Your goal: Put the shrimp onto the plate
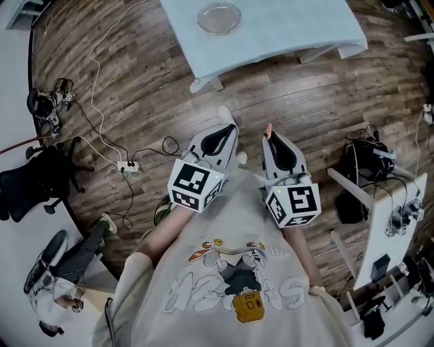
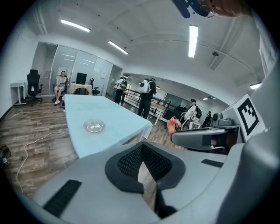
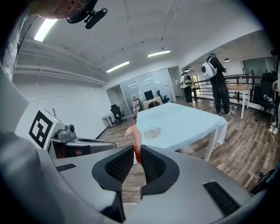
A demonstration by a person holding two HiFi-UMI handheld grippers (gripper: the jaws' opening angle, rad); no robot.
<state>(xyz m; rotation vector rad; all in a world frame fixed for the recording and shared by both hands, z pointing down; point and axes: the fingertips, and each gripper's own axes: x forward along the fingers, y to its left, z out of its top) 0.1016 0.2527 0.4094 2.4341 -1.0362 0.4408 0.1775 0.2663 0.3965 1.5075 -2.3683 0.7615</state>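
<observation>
A pink shrimp (image 3: 134,138) stands upright between the pads of my right gripper (image 3: 137,151), which is shut on it. In the head view the shrimp (image 1: 269,130) pokes out past that gripper's (image 1: 272,140) tips, in front of the person's chest. My left gripper (image 1: 228,127) is held beside it, its jaws together with nothing in them (image 2: 142,148). The clear glass plate (image 1: 219,17) lies on a table with a light-blue cloth (image 1: 285,27), well ahead of both grippers. The plate (image 3: 152,131) is empty, and it shows in the left gripper view too (image 2: 94,126).
Wooden floor lies between me and the table. White cables and a power strip (image 1: 129,167) trail at the left, by a black office chair (image 1: 34,179). A black bag (image 1: 363,166) and a white desk (image 1: 400,210) stand at the right. People stand far off behind the table (image 3: 216,83).
</observation>
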